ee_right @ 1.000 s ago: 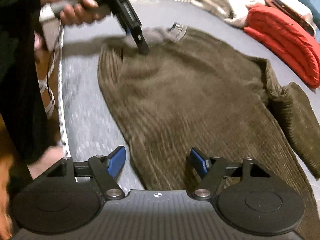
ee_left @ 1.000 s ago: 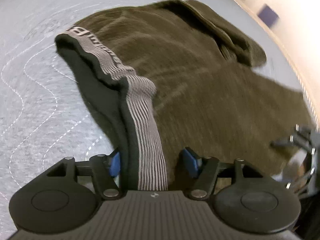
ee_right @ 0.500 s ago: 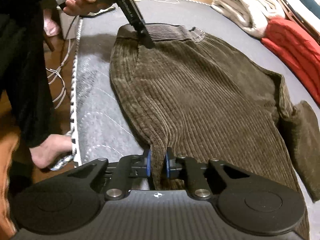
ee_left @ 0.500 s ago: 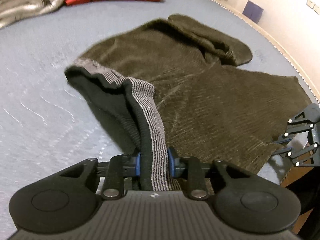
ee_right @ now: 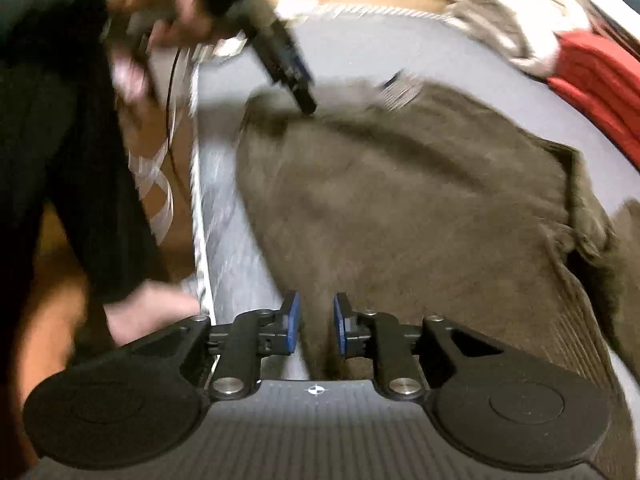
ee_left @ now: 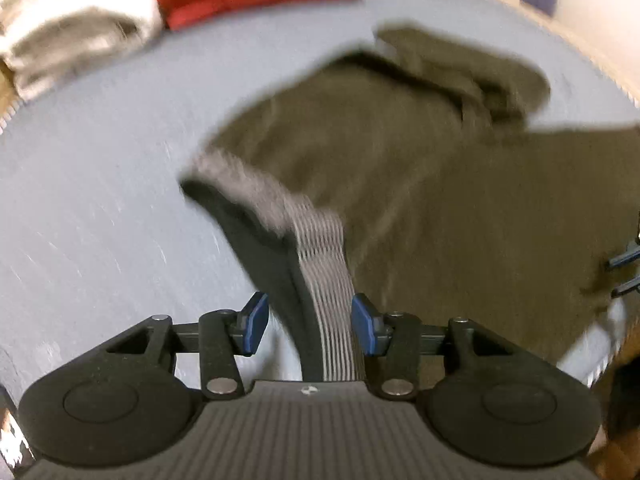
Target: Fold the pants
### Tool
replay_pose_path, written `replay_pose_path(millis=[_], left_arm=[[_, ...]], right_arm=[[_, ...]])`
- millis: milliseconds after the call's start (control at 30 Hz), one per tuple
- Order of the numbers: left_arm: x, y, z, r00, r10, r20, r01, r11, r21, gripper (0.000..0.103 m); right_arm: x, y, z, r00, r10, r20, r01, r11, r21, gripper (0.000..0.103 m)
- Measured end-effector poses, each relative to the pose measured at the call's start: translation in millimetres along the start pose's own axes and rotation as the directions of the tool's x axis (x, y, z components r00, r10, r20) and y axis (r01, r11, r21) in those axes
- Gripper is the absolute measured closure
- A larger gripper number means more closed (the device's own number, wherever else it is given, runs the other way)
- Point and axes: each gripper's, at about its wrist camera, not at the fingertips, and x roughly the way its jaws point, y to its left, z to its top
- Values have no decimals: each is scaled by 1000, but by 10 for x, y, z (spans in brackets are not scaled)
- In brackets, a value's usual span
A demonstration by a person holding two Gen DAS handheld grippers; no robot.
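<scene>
Blue-grey quilted bed (ee_left: 100, 184), with folded white and red bedding stacked at its far edge, carries the olive corduroy pants (ee_left: 460, 208) spread across it. Half a second ago both sets of jaws were clamped tight on the garment; now both are opening. The left gripper (ee_left: 306, 322) has its blue pads standing clear of the striped elastic waistband (ee_left: 324, 264), which still runs up between them. The right gripper (ee_right: 313, 324) has parted only slightly around a pinch of the pants' near edge, and blur hides whether its pads still press. Judged from this, the grips are slackening mid-lift, so the fold is unfinished. Ribbed, soft cloth drapes limply; one leg lies rumpled and doubled over.
</scene>
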Motion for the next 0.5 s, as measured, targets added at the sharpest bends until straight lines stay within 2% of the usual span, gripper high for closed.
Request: replay_pose_path(millis=[33,100,167,200,233,267,300,367,400,500], left_arm=[[-37,-18,64,999,-20,43,20,1000,-15,53],[-27,-117,141,995,-67,75,68,998,-9,60],[75,-244,186,993,-95,65,94,995,31,69],[212,-296,210,996,-91,26,90,995,54,69],[382,-334,191,997,-61,-47,64,996,59,71],[550,-353,152,993,-21,-119,29,997,70,76],[667,-397,145,989,18,-147,-1,994,113,76],[668,-487,204,990,52,-130,-32,988,149,76],[608,-531,259,994,56,-93,-41,987,154,76],[400,-687,436,999,-28,46,20,988,151,72]], right_arm=[[-80,-95,-5,999,-14,29,12,999,46,83],[-156,-272,-63,998,-49,46,43,991,128,83],[-61,-370,-184,997,-76,-19,78,982,170,83],[34,-370,-257,993,-84,-86,96,983,156,83],[106,-358,-329,986,-92,-142,110,986,125,83],[106,-313,-398,986,-104,-132,114,991,76,83],[65,-319,-400,988,-97,-120,106,992,73,83],[-48,-448,-374,990,-98,-104,112,984,140,83],[-123,-505,-362,991,-115,-74,126,979,158,82],[-414,-819,-309,979,-200,28,186,947,261,81]])
